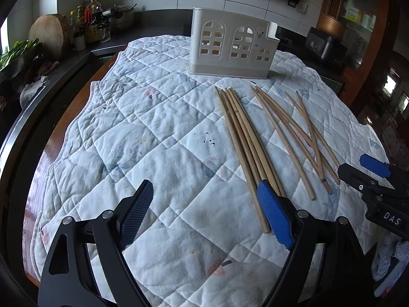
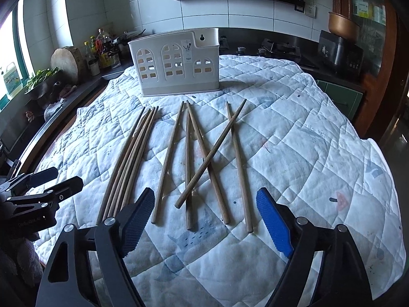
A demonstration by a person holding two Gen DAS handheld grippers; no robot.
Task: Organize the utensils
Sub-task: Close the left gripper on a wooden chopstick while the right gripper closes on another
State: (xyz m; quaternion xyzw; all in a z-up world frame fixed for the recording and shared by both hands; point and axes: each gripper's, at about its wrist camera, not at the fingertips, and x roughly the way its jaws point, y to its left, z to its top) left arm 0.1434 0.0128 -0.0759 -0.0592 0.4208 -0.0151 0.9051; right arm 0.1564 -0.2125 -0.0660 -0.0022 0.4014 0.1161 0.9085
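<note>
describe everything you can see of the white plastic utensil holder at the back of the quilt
The white plastic utensil holder stands upright at the far end of the pale quilted cloth, beyond the wooden chopsticks, touching none of them. Its front has three arched window-style cutouts, two tall and one low. The top steps up to a raised back panel with a keyhole hanging slot, a small sticker sits near the middle, and a lipped base rests on the cloth. Nothing shows inside it.
</note>
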